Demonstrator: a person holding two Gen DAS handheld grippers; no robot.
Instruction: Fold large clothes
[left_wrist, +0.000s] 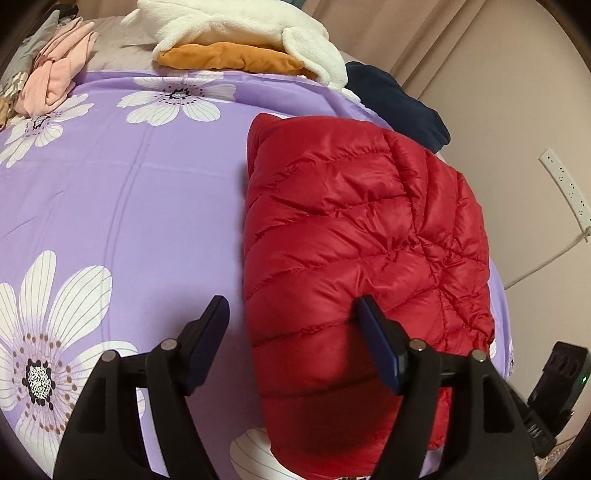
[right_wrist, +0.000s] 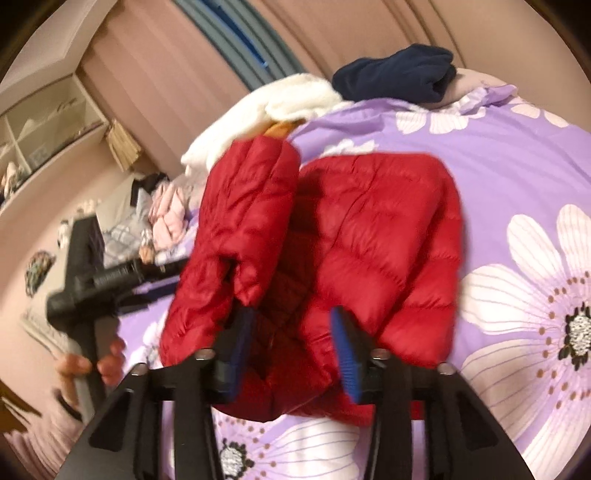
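Note:
A red quilted puffer jacket (left_wrist: 362, 236) lies folded into a compact bundle on the purple flowered bedspread (left_wrist: 129, 206). My left gripper (left_wrist: 291, 306) is open and empty, hovering over the jacket's near left edge. In the right wrist view the jacket (right_wrist: 384, 236) lies on the bed with one padded part (right_wrist: 243, 214) standing up beside it. My right gripper (right_wrist: 291, 317) is open just above the jacket's near edge, holding nothing. The left gripper's body (right_wrist: 107, 280) and the hand holding it show at the left of that view.
A white fleece (left_wrist: 236, 26) over an orange garment (left_wrist: 232, 55) lies at the bed's far side, with a navy garment (left_wrist: 399, 99) to the right and pink clothes (left_wrist: 55, 81) at far left. A wall with a power strip (left_wrist: 565, 184) is right of the bed.

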